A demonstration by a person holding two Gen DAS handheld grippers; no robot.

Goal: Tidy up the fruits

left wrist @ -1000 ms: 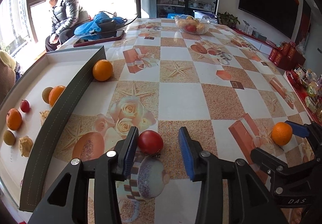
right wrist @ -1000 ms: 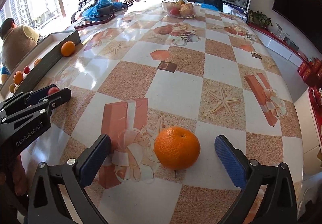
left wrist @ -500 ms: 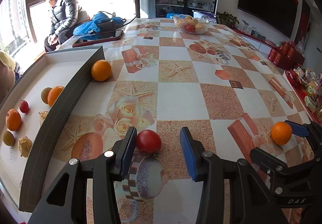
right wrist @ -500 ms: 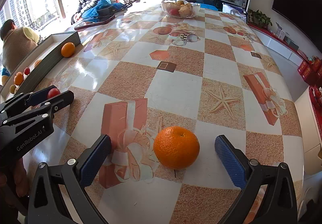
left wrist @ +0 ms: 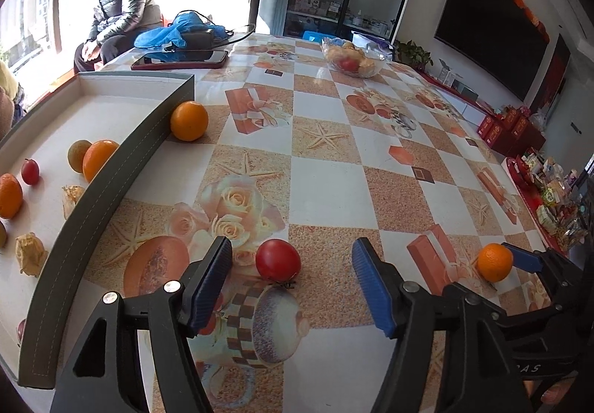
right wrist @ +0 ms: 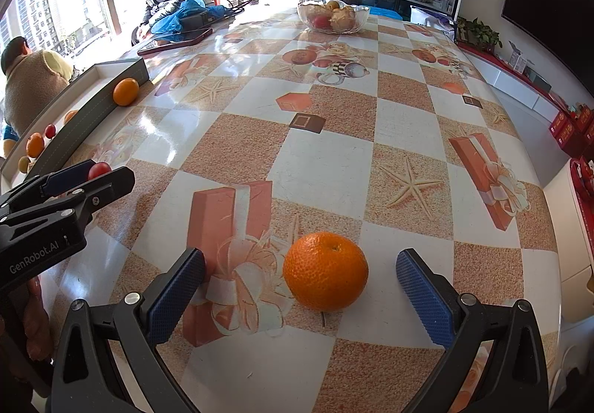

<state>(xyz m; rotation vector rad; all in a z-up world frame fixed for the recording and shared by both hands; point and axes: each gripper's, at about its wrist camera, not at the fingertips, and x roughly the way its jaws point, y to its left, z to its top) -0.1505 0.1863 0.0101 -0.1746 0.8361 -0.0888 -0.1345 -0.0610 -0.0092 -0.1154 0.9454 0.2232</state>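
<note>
A red tomato (left wrist: 278, 260) lies on the patterned table between the open jaws of my left gripper (left wrist: 291, 281), touching neither pad. An orange (right wrist: 325, 270) lies between the open jaws of my right gripper (right wrist: 300, 292), nearer the right of centre, untouched. The same orange (left wrist: 494, 262) and the right gripper's fingers (left wrist: 519, 260) show at the right of the left wrist view. The left gripper's fingers (right wrist: 70, 177) and the tomato (right wrist: 99, 169) show at the left of the right wrist view. A shallow grey-walled tray (left wrist: 107, 190) on the left holds several small fruits.
Another orange (left wrist: 189, 120) rests on the table against the tray's outer wall. A glass bowl of fruit (left wrist: 351, 57) stands at the far end. A phone (left wrist: 180, 59) and a blue bag (left wrist: 178, 34) lie at the far left. Two people sit by the window.
My left gripper has drawn back slightly, so the tomato now sits further out between the jaws, which have opened wider. The right gripper and the orange have barely moved.
</note>
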